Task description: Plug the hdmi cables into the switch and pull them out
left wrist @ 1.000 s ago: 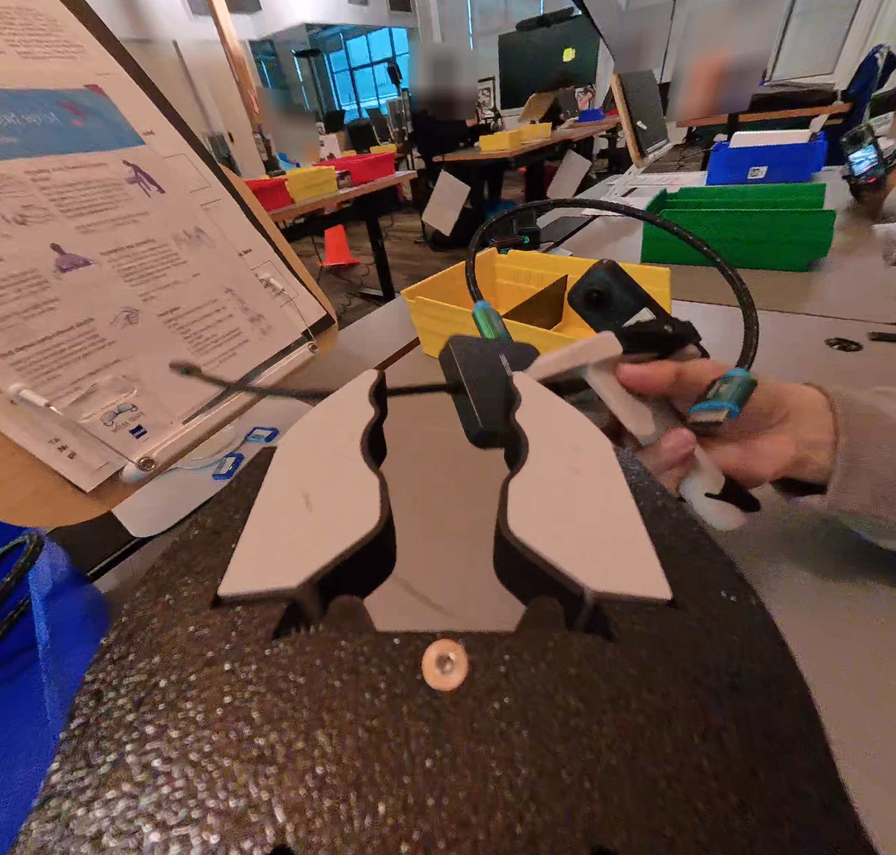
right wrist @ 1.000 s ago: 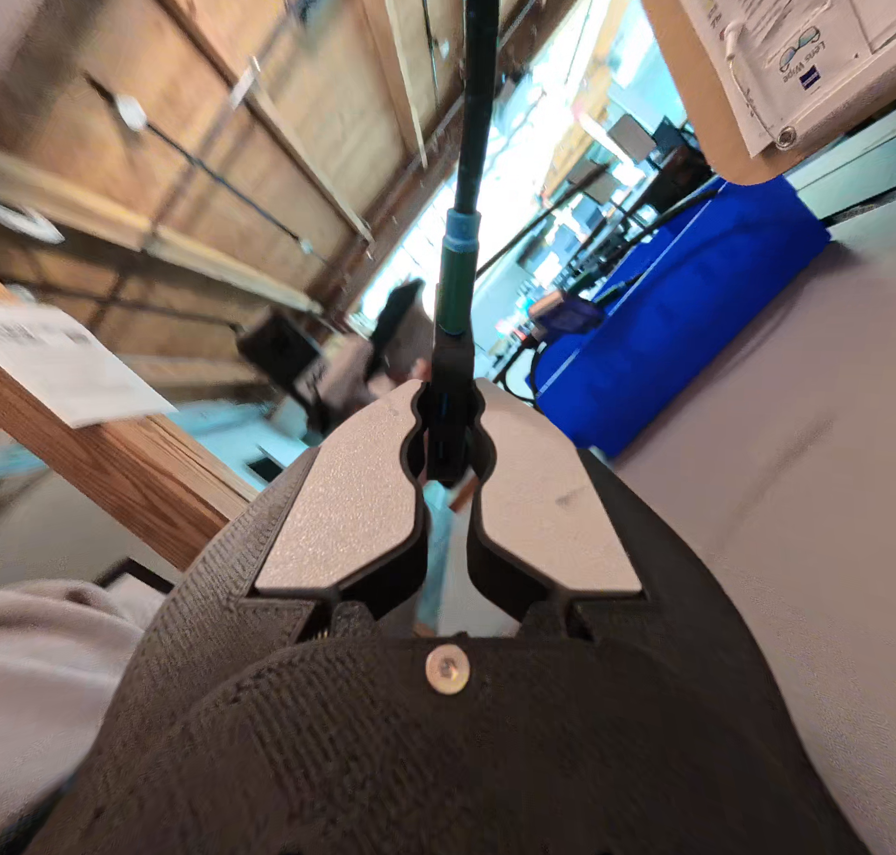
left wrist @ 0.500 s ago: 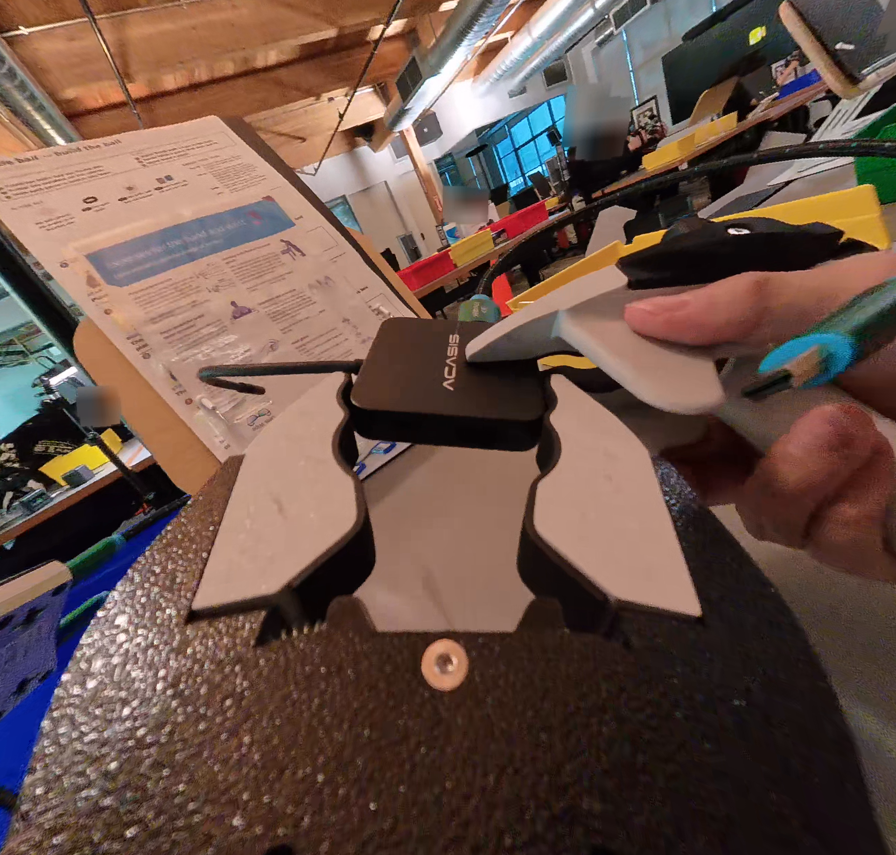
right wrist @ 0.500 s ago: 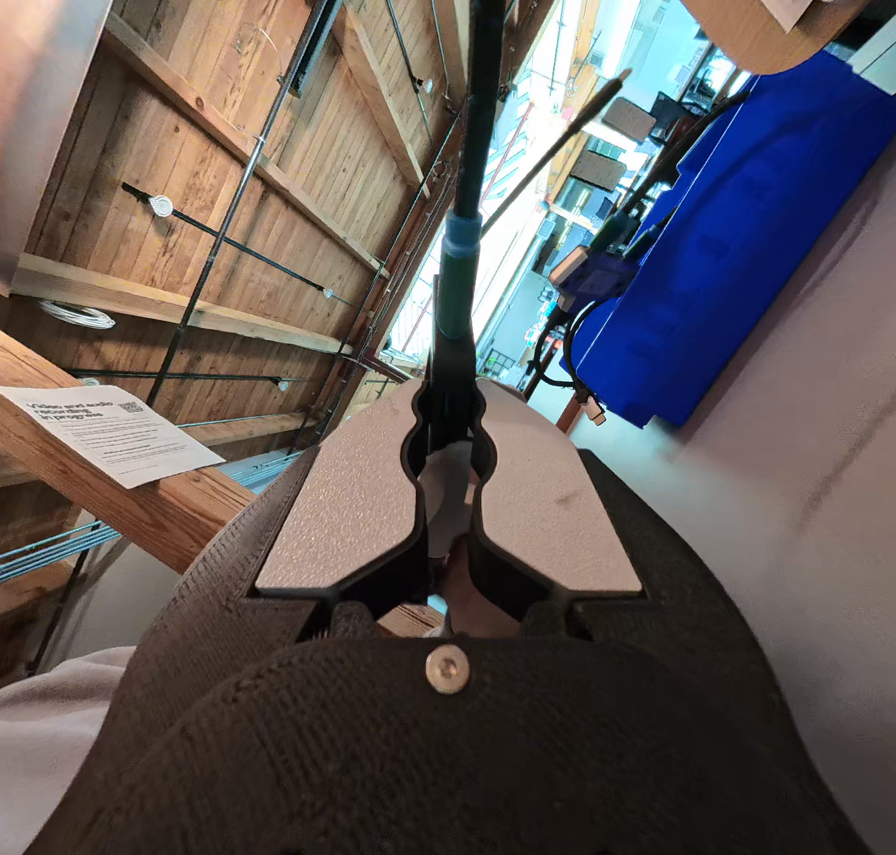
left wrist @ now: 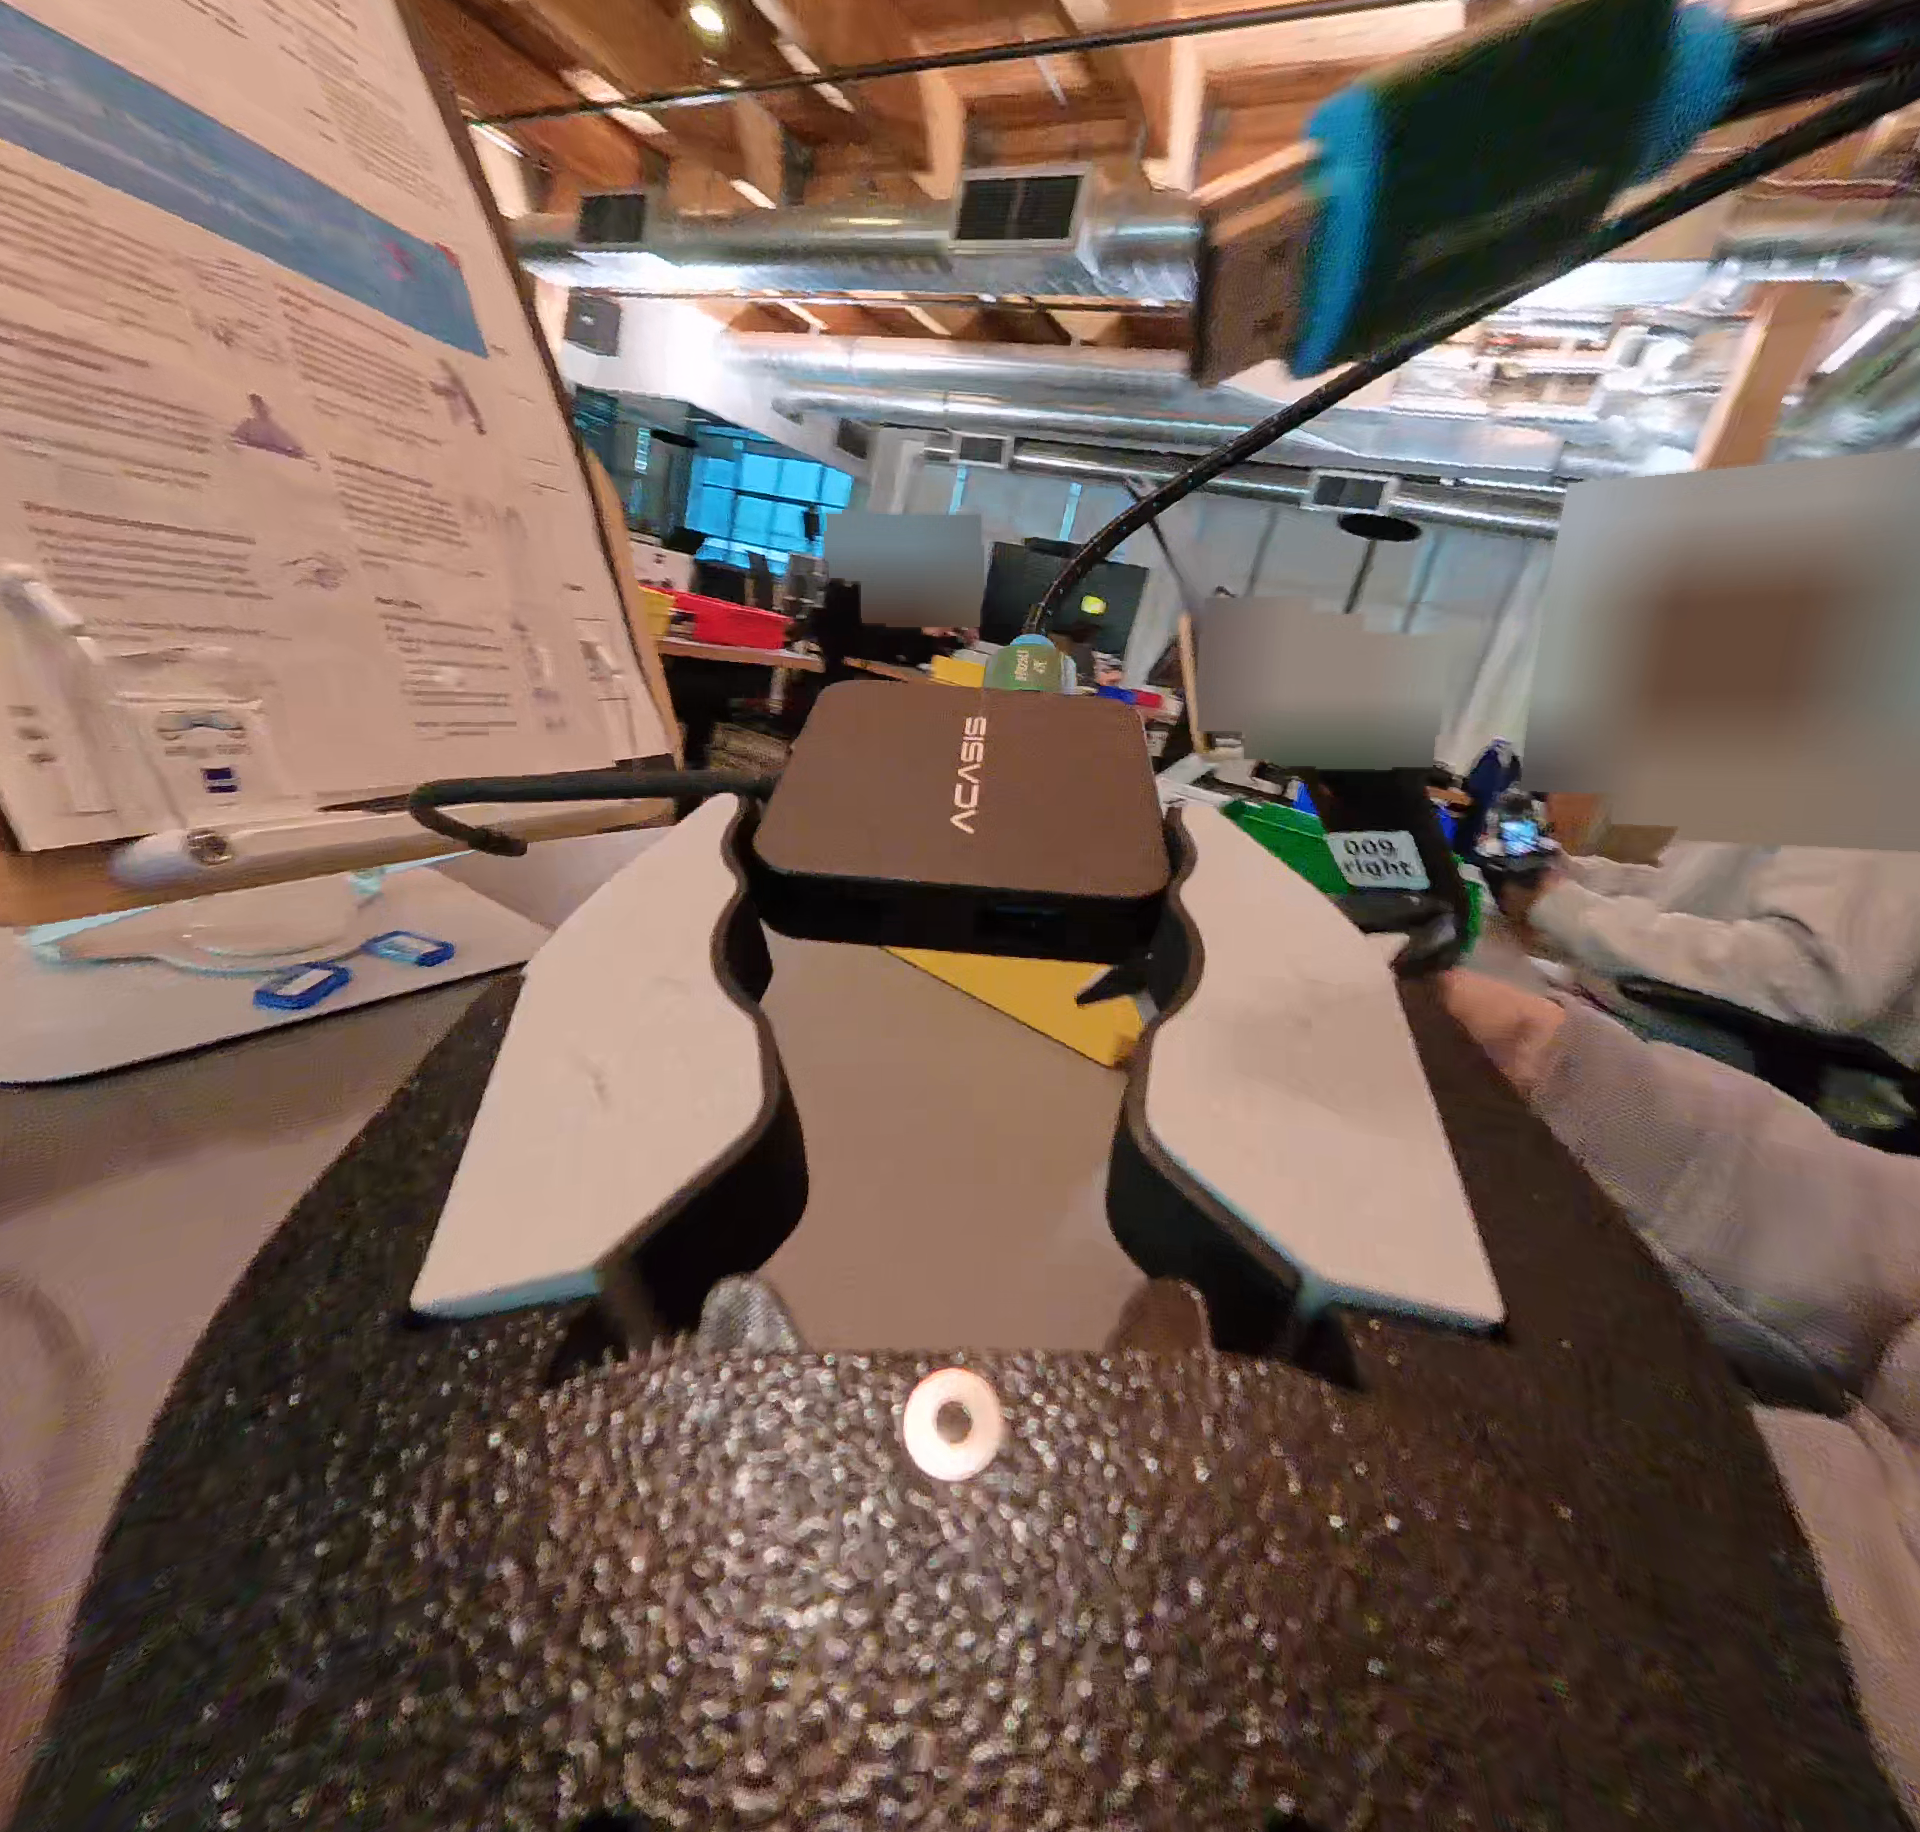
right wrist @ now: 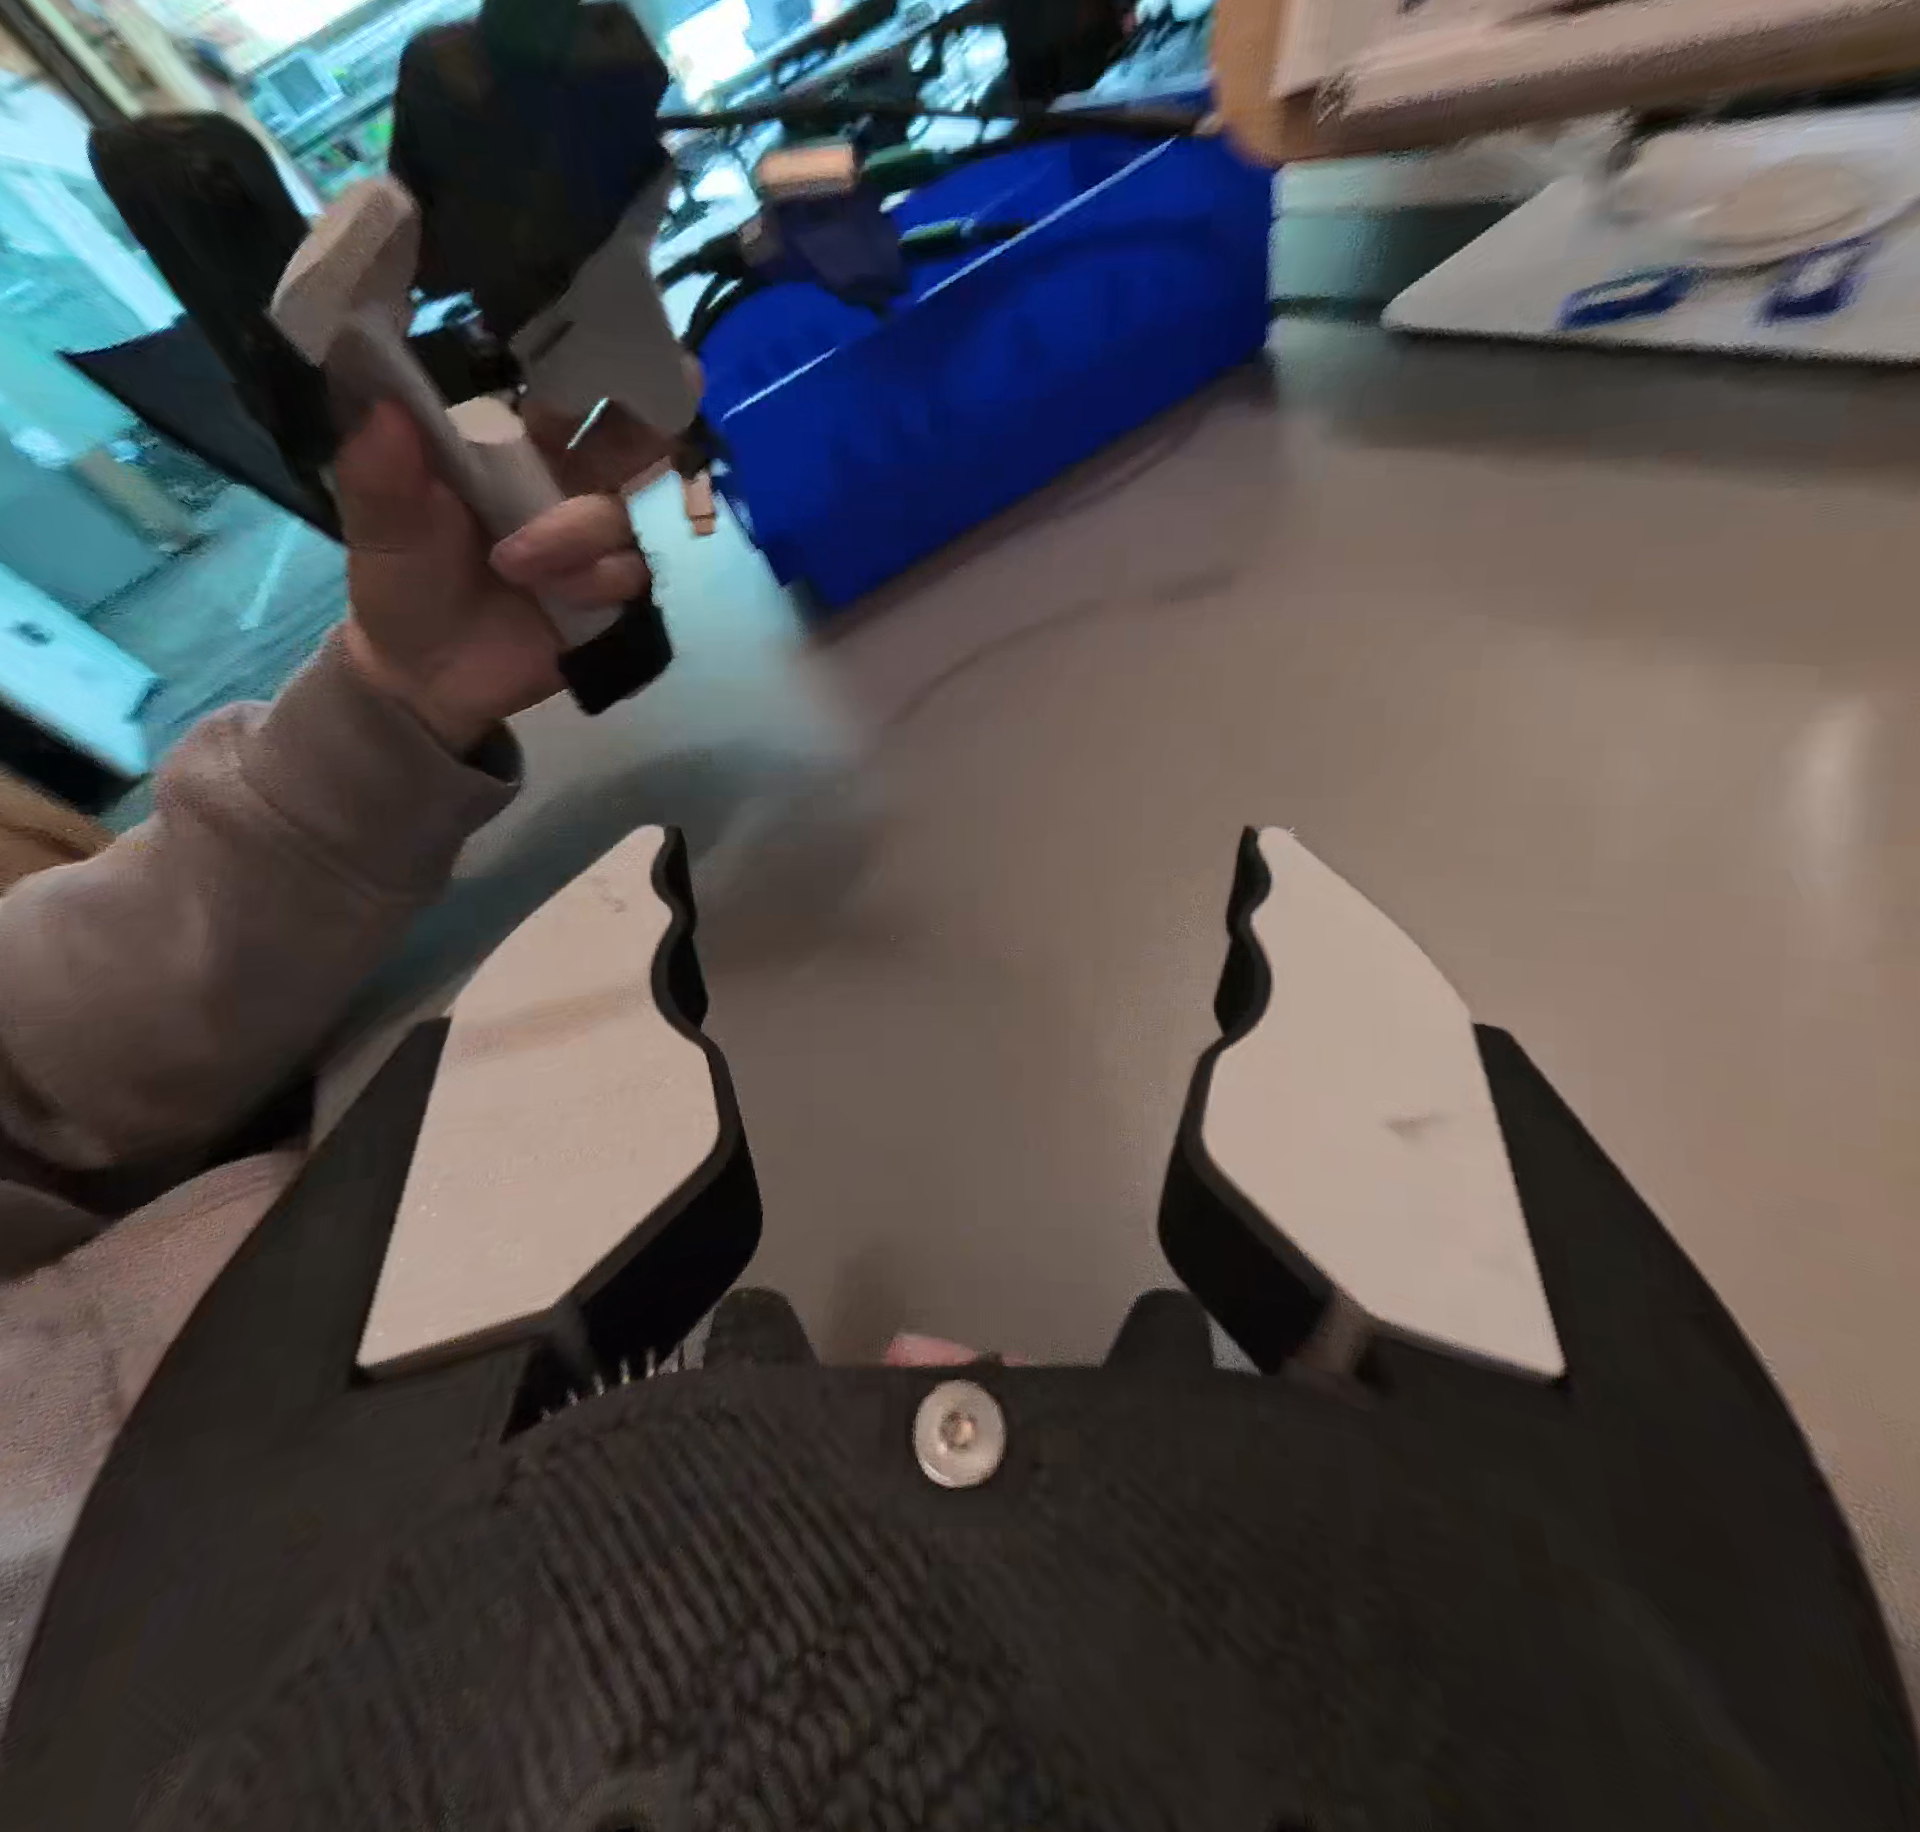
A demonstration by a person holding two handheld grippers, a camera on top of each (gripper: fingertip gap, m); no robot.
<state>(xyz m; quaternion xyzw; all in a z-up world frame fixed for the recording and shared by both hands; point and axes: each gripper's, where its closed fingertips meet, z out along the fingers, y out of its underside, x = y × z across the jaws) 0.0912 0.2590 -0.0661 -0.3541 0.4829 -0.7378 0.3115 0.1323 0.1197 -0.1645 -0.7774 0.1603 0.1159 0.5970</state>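
Note:
My left gripper (left wrist: 956, 847) is shut on the black switch box (left wrist: 961, 795), gripping it by its two sides and holding it level above the table. A green HDMI plug (left wrist: 1023, 662) sits in the switch's far side, and its braided cable (left wrist: 1195, 478) arcs up to the right. The cable's other plug (left wrist: 1455, 182), green and blue, hangs blurred at the top right. A thin black lead (left wrist: 582, 788) leaves the switch to the left. My right gripper (right wrist: 961, 909) is open and empty over the grey table (right wrist: 1351, 691). The left gripper (right wrist: 488, 255) with the switch (right wrist: 520, 141) shows at its upper left.
A tilted board with printed sheets (left wrist: 260, 432) stands at the left. A yellow bin (left wrist: 1039, 993) lies under the switch. A blue bin (right wrist: 987, 359) sits at the table's far side. A white mat with blue clips (left wrist: 312, 972) lies under the board. A grey sleeve (left wrist: 1714, 1211) is at the right.
My right gripper has let go of the HDMI plug, opened wide and swung down toward the table. The left gripper has kept its hold on the switch. The loose plug now swings at the top right.

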